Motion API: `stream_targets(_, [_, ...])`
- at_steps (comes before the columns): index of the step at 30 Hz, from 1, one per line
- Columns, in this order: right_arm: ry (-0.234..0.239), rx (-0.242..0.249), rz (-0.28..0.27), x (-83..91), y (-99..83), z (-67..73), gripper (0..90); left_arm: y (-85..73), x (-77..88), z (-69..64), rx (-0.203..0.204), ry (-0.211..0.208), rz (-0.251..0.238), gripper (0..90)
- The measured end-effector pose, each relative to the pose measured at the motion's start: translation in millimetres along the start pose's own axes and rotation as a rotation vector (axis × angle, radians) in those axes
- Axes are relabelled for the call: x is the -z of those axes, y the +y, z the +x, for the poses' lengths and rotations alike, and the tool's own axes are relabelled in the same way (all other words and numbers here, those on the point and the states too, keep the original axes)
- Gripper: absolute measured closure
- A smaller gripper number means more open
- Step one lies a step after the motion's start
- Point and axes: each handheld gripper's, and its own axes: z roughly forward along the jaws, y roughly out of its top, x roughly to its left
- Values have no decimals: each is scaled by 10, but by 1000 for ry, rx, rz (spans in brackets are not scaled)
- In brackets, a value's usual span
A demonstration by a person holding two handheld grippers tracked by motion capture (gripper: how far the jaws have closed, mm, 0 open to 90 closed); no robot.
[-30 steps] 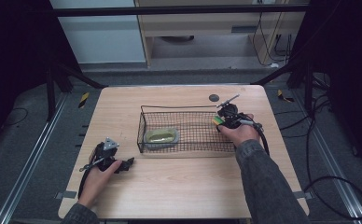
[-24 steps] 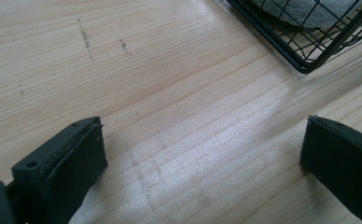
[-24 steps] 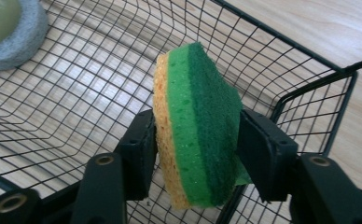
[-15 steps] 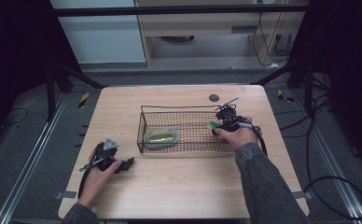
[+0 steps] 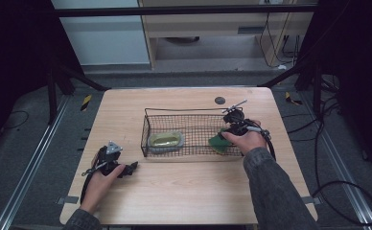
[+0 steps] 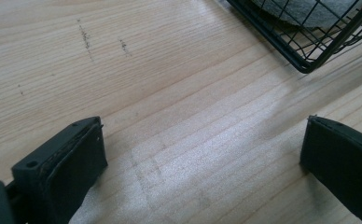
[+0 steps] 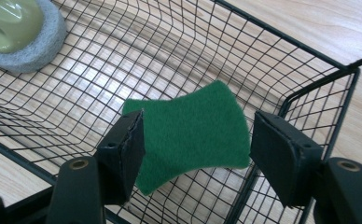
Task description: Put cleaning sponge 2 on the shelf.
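Note:
A black wire basket (image 5: pixel 189 111) stands mid-table. A grey sponge with a pale green top (image 5: pixel 165 140) lies at its left end. At the right end, a green scouring pad (image 5: pixel 216 142) rests bent on the mesh floor. My right gripper (image 5: pixel 228 132) reaches over the basket's right rim; in the right gripper view its jaws (image 7: pixel 198 144) stand open on either side of the pad (image 7: pixel 193 130), with the sponge (image 7: pixel 25 32) farther off. My left gripper (image 5: pixel 132 167) rests open on the bare wood (image 6: pixel 202 158), just off the basket's near left corner (image 6: pixel 305 46).
A small dark round spot (image 5: pixel 219 100) marks the tabletop behind the basket. Light wooden table (image 5: pixel 184 191) with open room in front of and left of the basket. Cables trail off the right edge. Dark floor and metal rails surround the table.
My right gripper has come down and leftward into the basket's right end with the green pad, which now rests on the mesh. The left gripper has stayed put.

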Motion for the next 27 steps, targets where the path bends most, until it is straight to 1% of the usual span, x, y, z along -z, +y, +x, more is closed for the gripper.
stream_targets(4, [-2,-5,-9,28,-9,-25,341,0,0,0,0,0,0,0])
stream_targets(11, [-9,-14,-30,76,-24,-58,297,0,0,0,0,0,0,0])
stream_targets(15, [-13,-20,-43,103,-31,-83,246,0,0,0,0,0,0,0])
stream_targets(16, [-11,-30,-43,112,-32,-84,232,0,0,0,0,0,0,0])
stream_targets(18, [-15,-26,-55,124,-41,-100,199,0,0,0,0,0,0,0])
stream_targets(22, [-1,-46,-74,158,-60,-132,128,0,0,0,0,0,0,0])
stream_targets(23, [-4,-44,-80,166,-67,-143,110,0,0,0,0,0,0,0])
stream_targets(24, [-8,-52,-83,175,-72,-151,96,0,0,0,0,0,0,0])
stream_targets(27, [-23,-63,-99,217,-99,-193,82,0,0,0,0,0,0,0])
